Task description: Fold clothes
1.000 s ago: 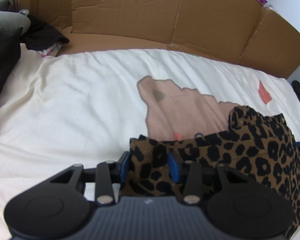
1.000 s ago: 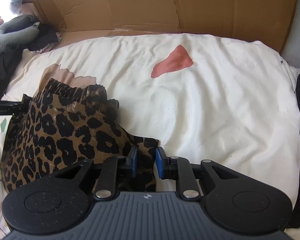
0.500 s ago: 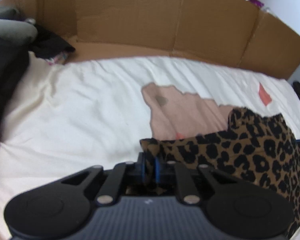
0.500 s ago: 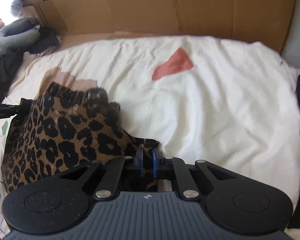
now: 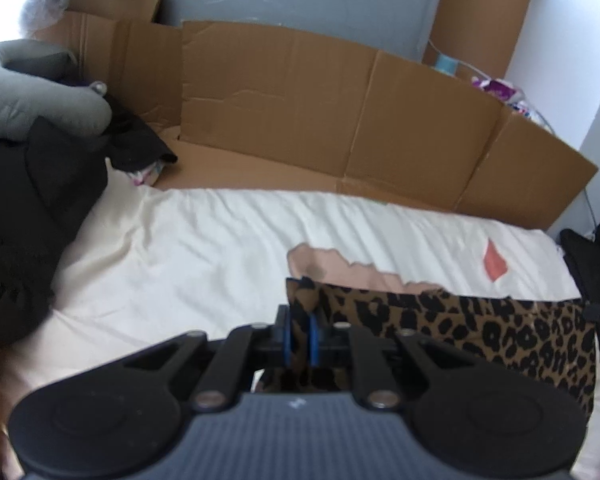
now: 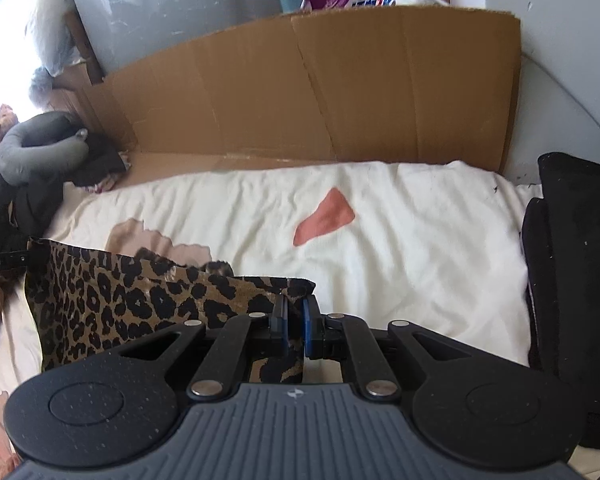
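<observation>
A leopard-print garment hangs stretched between my two grippers above a cream bedsheet. In the left wrist view my left gripper is shut on the garment's left top corner, cloth pinched between the blue pads. In the right wrist view my right gripper is shut on the right top corner of the same garment. The top edge runs taut from one corner to the other. The garment's lower part is hidden behind the gripper bodies.
Brown cardboard stands along the far side of the bed. Dark clothes and a grey neck pillow are piled at the left. A black cushion lies at the right edge. The sheet has pink and red printed patches.
Both grippers closed on the garment's corners and rose. The cloth, crumpled on the sheet before, now hangs spread between them, and more of the wall behind the cardboard shows.
</observation>
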